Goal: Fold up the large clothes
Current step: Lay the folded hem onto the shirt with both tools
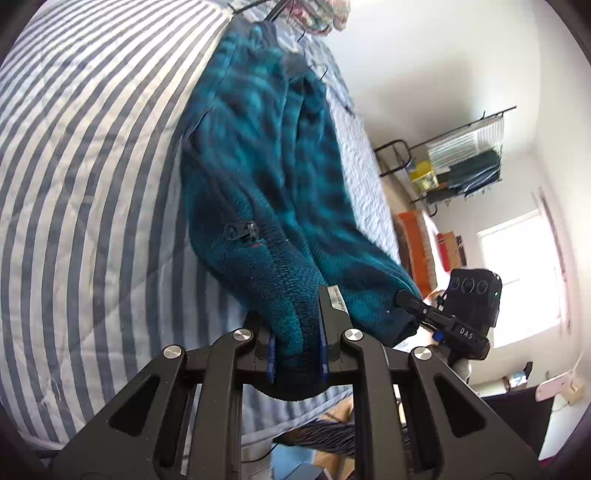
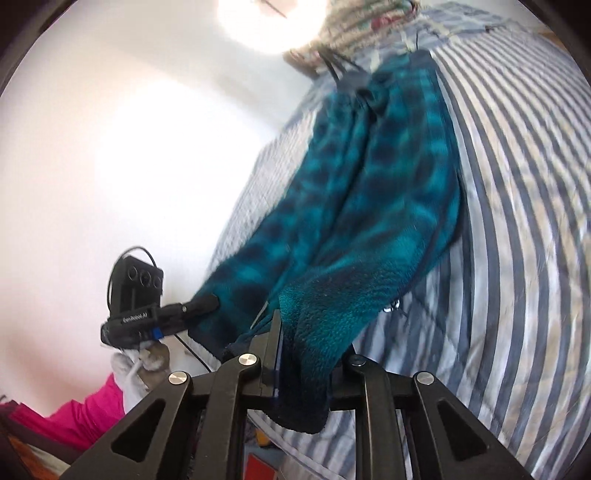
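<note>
A teal fleece jacket (image 1: 258, 147) with a dark check pattern lies lengthwise on a blue-and-white striped bed cover (image 1: 92, 184), collar at the far end. My left gripper (image 1: 293, 306) is shut on one near corner of its hem, and the fleece bulges between the pads. To its right, the right gripper (image 1: 403, 295) bites the other hem corner. In the right wrist view the jacket (image 2: 388, 166) hangs from my right gripper (image 2: 310, 339), which is shut on the hem with one finger hidden under the fleece. The left gripper (image 2: 211, 303) holds the edge at the left. The near hem is lifted off the bed cover (image 2: 517, 221).
Floral bedding (image 1: 325, 14) and a black cable (image 2: 332, 62) lie near the collar. A metal rack (image 1: 465, 158) with folded cloths stands by the wall. A bright window (image 1: 517, 277) and an orange item (image 1: 413, 240) are to the right. Pink cloth (image 2: 85, 410) sits low left.
</note>
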Available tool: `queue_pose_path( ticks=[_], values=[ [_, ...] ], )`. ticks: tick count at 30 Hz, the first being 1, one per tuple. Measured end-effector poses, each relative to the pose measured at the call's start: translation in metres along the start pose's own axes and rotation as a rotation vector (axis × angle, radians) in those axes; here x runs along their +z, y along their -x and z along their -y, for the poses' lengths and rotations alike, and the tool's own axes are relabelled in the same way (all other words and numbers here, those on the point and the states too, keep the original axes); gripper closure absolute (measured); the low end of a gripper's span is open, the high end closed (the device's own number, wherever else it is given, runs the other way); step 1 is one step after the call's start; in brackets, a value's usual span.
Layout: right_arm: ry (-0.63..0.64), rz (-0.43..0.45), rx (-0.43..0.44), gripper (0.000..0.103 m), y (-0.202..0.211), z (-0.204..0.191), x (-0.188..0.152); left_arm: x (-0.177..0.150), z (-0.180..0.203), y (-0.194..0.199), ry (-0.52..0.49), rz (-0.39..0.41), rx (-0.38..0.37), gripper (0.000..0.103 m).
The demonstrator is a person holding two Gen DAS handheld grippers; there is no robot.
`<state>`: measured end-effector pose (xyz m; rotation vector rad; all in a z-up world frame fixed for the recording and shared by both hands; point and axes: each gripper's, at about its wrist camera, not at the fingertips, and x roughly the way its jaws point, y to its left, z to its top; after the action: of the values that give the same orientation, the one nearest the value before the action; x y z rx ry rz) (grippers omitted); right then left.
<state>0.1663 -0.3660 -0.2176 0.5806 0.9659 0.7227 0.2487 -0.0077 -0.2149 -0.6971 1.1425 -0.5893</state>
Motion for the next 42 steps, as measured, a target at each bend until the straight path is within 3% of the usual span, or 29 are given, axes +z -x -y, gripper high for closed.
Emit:
queue_pose_path(
  ticks=[6,11,24,34,40,42],
  values=[
    [0.012,0.067,-0.052,0.089,0.007,-0.007,0.04,0.043,0.026,0.007,-0.05,0.056,0.017,0.088],
    [0.007,0.09,-0.106,0.089,-0.007,-0.002,0.081,0.085,0.031,-0.001,-0.029,0.096,0.022,0.088],
    [-0.077,0.004,-0.218,0.089,-0.078,0.058,0.151,0.162,-0.017,-0.076,0.111,0.075,0.09,0.088],
    [-0.207,-0.028,-0.166,0.088,-0.106,0.105,0.155,0.175,-0.048,-0.118,0.14,0.038,0.11,0.087],
    [-0.283,-0.021,-0.09,0.079,-0.095,0.113,0.154,0.183,-0.054,-0.116,0.193,-0.011,0.051,0.077],
    [-0.28,-0.017,-0.081,0.07,-0.09,0.111,0.154,0.185,-0.055,-0.113,0.211,-0.019,0.026,0.073]
  ],
)
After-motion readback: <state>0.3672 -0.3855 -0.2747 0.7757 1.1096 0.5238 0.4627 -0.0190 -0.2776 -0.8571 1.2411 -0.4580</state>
